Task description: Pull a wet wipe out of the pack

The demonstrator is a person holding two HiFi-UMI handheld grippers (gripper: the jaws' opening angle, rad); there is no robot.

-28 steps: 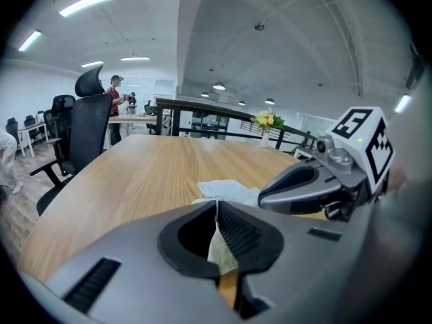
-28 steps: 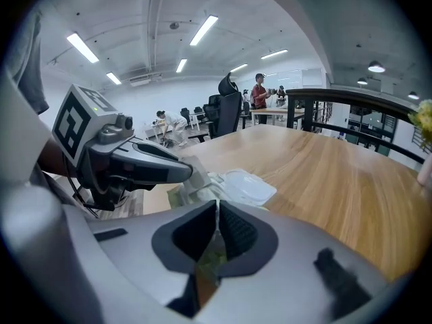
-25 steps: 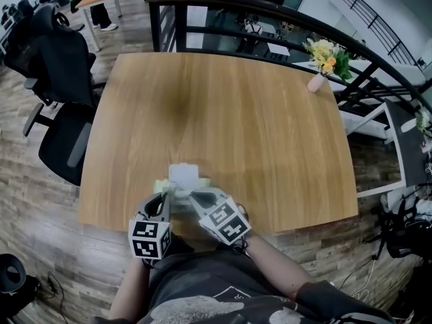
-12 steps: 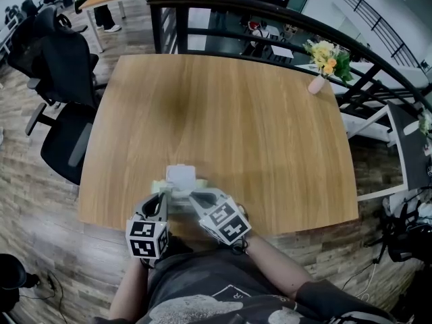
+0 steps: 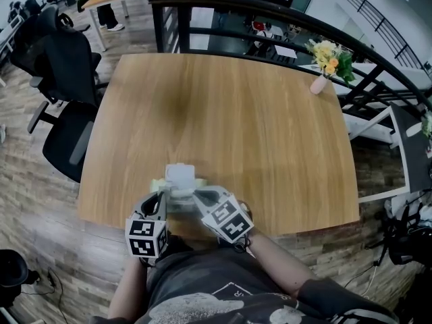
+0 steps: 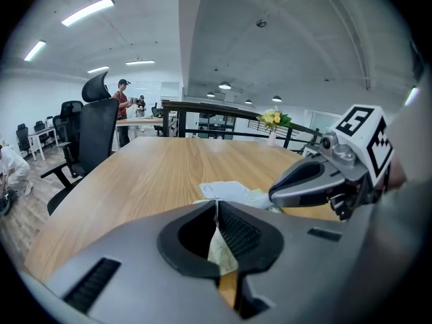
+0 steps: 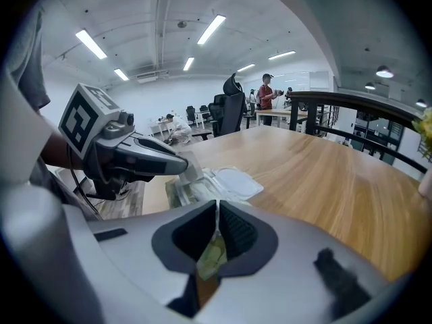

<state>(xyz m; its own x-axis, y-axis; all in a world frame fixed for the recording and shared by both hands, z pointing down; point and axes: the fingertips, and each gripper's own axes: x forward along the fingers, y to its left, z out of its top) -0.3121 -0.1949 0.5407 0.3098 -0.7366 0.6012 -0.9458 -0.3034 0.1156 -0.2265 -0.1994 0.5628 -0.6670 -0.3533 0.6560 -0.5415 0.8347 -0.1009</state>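
While its white lid stands flipped open, the wet wipe pack lies at the six o'clock edge of the wooden table. At its seven o'clock, the left gripper is clamped on the pack's pale green film. At its five o'clock, the right gripper is likewise closed on that film. A flower vase stands at the table's two o'clock corner.

Person with two hand-held grippers
Dark grey printed T-shirt; grey-shelled left gripper and right gripper; black-and-white marker cubes.
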